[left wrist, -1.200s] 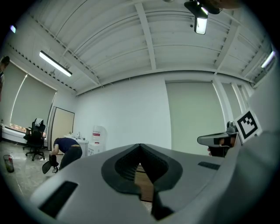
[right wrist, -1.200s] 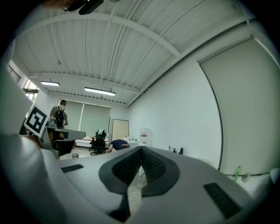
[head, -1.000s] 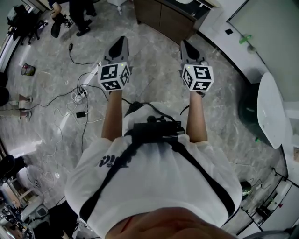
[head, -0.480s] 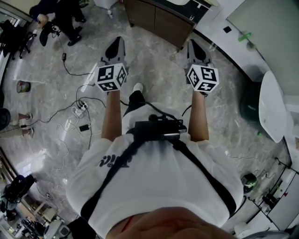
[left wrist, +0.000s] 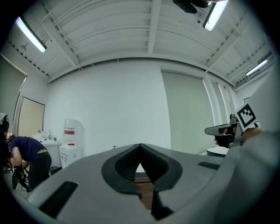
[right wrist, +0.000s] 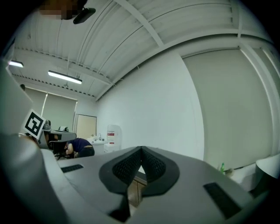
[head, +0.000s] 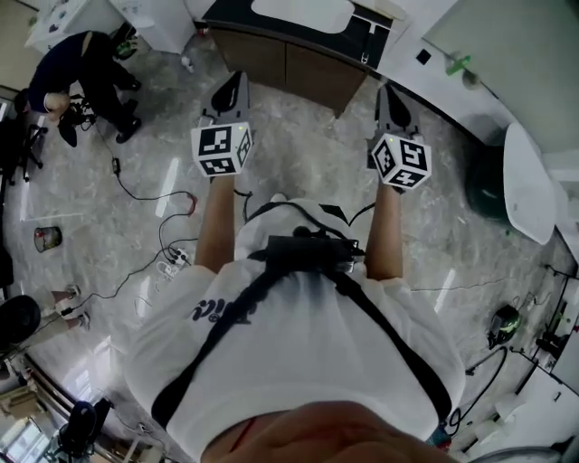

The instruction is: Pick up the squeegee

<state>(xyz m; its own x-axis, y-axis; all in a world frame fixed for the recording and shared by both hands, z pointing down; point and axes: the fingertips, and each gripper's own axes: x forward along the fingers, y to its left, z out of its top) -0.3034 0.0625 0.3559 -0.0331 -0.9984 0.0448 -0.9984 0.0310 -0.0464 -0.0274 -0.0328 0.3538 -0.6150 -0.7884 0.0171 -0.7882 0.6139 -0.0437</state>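
Observation:
I see no squeegee that I can tell for sure. A small green object (head: 459,65) lies on the white ledge at the far right and shows again as a green object (right wrist: 222,167) in the right gripper view; what it is I cannot tell. My left gripper (head: 232,87) is held out level over the marble floor, its tips touching and nothing between them (left wrist: 140,147). My right gripper (head: 391,96) is held out the same way, shut and empty (right wrist: 141,150). Both point toward a brown cabinet (head: 289,65).
The cabinet carries a dark counter with a white sink (head: 303,13). A person (head: 71,77) bends over at the far left. Cables (head: 149,194) trail across the floor. A round white table (head: 529,181) and a dark green bin (head: 487,188) stand at the right. A water dispenser (left wrist: 70,141) stands by the wall.
Both grippers have moved forward across the floor toward the brown cabinet, which now lies just beyond their tips. The cables and the person at the left have slid down the picture.

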